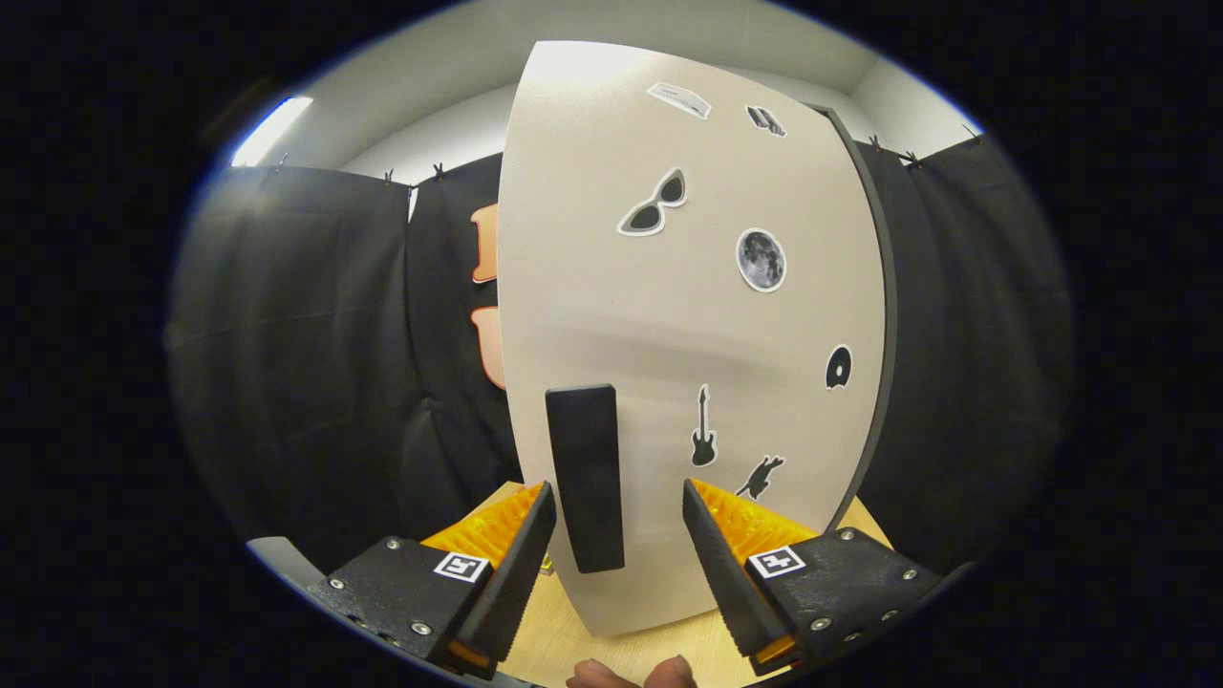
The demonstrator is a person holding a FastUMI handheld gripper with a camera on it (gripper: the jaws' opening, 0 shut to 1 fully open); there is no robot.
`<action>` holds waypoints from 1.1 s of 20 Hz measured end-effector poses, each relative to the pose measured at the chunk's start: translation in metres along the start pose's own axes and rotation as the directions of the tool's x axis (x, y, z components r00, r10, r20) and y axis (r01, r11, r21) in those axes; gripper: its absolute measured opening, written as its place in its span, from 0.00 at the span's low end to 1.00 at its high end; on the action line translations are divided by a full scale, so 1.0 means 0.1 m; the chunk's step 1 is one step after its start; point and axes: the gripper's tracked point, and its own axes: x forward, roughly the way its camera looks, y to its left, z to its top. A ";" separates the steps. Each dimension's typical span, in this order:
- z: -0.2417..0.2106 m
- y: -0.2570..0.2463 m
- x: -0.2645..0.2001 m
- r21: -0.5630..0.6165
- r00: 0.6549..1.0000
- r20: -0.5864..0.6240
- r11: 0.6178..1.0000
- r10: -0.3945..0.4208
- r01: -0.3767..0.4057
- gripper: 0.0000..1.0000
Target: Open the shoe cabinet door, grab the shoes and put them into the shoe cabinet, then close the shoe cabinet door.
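Note:
The shoe cabinet's pale door (688, 315) stands upright just ahead of me, with several small stickers on it. Its black upright handle (585, 476) juts out near the door's left edge. My gripper (619, 521) is open, and the handle's lower part sits in the gap between the two fingers, closer to the left one, without either finger pressing on it. The door's dark edge (884, 315) shows along its right side. What lies behind the door is hidden.
The cabinet stands on a light wooden tabletop (631, 650). Black cloth walls (296, 363) close in on the left and right behind it. A person's fingertips (631, 675) show at the table's near edge below my gripper.

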 end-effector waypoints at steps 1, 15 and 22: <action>0.01 0.03 0.05 0.007 1.000 0.002 1.000 -0.006 0.006 0.84; 0.19 0.13 0.84 0.002 0.988 0.038 0.989 -0.150 0.150 0.91; 0.21 0.11 0.99 0.011 0.979 0.056 0.981 -0.196 0.196 0.93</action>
